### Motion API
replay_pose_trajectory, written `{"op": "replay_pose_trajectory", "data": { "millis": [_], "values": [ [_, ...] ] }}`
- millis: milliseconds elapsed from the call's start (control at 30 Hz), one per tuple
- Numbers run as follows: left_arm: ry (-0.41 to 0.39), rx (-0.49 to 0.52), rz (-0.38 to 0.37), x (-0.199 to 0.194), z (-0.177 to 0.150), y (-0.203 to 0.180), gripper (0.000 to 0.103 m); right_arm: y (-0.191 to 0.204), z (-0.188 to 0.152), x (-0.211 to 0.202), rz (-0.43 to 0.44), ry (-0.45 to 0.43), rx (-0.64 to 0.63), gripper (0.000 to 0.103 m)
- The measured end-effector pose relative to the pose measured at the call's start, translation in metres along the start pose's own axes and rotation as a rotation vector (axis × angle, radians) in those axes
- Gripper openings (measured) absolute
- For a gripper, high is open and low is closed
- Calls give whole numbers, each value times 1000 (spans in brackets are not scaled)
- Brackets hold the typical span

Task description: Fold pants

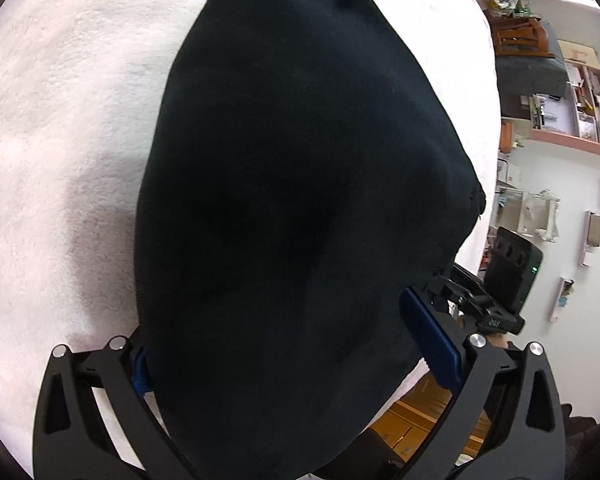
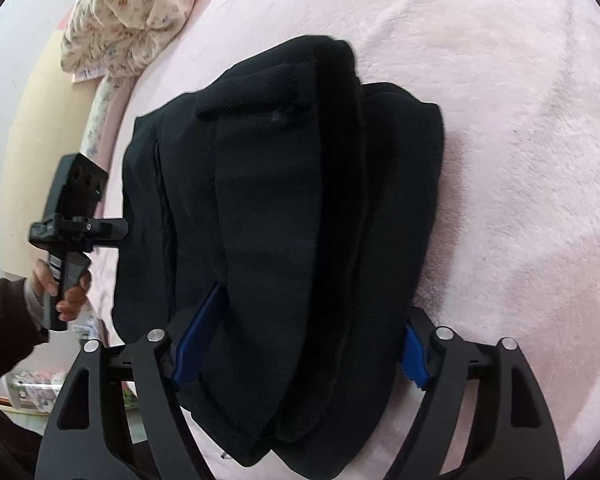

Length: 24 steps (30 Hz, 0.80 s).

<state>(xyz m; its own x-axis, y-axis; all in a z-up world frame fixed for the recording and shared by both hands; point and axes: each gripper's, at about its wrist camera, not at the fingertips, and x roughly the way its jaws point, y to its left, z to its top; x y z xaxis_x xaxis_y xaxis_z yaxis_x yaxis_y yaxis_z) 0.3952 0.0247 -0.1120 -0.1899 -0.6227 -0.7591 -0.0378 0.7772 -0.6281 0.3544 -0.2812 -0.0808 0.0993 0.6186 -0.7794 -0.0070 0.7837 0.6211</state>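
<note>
While the black pants (image 2: 284,232) sit folded on the pink bed (image 2: 520,160), both tongs, left tongs (image 1: 296,364) & right tongs (image 2: 300,344), straddle the bundle wide open w/o pinching; press evenly, keeping edges aligned.

I am in a home bedroom: pink fleece bed cover (image 2: 520,120), floral quilt (image 2: 140,4) far left, cluttered shelves (image 1: 572,112) right.

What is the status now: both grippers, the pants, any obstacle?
Left gripper and right gripper wide, each astride the black pants. Pants folded in a thick stack on the pink blanket. Nothing in the way.
</note>
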Motion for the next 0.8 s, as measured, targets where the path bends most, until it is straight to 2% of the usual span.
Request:
{"op": "replay_pose_trajectory", "data": {
  "millis": [100, 200, 333, 500, 800],
  "values": [
    [-10, 21, 39, 6, -2, -5, 101, 1, 0, 2, -9, 4, -15, 84],
    [-11, 88, 139, 16, -6, -21, 101, 5, 1, 6, -14, 1, -32, 92],
    [-21, 137, 256, 28, -10, -35, 101, 17, 1, 14, -63, 18, -90, 99],
    [-60, 131, 297, 33, -12, -40, 101, 18, 3, 14, -76, 25, -86, 99],
    [-89, 150, 322, 28, -16, -43, 101, 17, 7, 16, -82, 14, -18, 101]
  ]
}}
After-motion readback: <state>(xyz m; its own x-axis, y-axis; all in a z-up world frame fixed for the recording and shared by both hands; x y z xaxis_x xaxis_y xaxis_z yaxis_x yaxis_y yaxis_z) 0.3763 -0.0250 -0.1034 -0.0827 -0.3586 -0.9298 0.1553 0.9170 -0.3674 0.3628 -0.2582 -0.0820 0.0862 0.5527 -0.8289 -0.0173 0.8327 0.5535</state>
